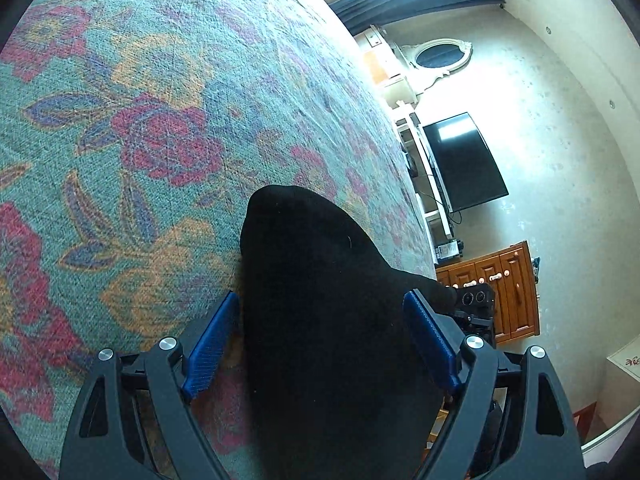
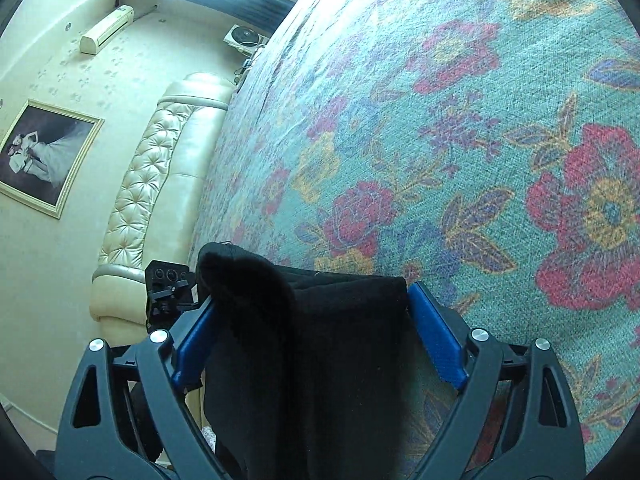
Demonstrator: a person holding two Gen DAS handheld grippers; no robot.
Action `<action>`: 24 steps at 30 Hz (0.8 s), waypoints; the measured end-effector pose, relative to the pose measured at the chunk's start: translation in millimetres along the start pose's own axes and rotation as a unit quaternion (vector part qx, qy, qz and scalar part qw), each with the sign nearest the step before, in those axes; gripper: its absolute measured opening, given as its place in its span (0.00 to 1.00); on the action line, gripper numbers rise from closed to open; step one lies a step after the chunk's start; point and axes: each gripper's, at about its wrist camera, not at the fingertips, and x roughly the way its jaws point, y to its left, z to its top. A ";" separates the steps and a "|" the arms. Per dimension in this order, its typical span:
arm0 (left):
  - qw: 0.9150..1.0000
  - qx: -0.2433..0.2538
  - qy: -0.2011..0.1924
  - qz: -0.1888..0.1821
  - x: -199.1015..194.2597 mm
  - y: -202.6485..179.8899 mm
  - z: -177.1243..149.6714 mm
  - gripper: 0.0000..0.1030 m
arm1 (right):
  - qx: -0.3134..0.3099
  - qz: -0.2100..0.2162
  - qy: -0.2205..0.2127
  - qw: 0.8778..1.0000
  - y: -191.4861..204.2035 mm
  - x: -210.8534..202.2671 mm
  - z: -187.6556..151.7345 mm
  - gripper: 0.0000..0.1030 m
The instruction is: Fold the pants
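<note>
The black pants [image 1: 320, 300] lie between the blue pads of my left gripper [image 1: 324, 308], whose jaws stand wide apart around the cloth, above the floral bedspread [image 1: 160, 120]. In the right wrist view, the pants [image 2: 320, 340] form a folded bunch filling the gap of my right gripper [image 2: 312, 300], its jaws also wide apart with a pad on each side of the cloth. The other gripper shows at the edge of each view, in the left wrist view [image 1: 476, 304] and in the right wrist view [image 2: 168, 284].
The bedspread [image 2: 460, 140] covers a large bed. A TV [image 1: 464, 160], a white shelf and a wooden cabinet [image 1: 504, 292] stand past one bed edge. A tufted cream headboard [image 2: 160, 168] and a framed photo [image 2: 40, 156] lie past the other.
</note>
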 end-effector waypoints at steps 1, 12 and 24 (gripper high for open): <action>1.000 0.001 0.003 0.006 1.8 -0.5 1.5 0.80 | -0.001 0.005 0.000 1.000 -0.7 -1.3 0.2 0.87; 0.999 0.032 0.004 0.036 8.5 -6.4 -0.6 0.84 | 0.055 0.049 -0.016 0.997 -7.2 -6.4 7.5 0.98; 0.998 0.053 0.004 0.043 15.8 -9.5 1.4 0.38 | 0.036 -0.020 -0.007 0.999 -18.2 2.3 3.6 0.38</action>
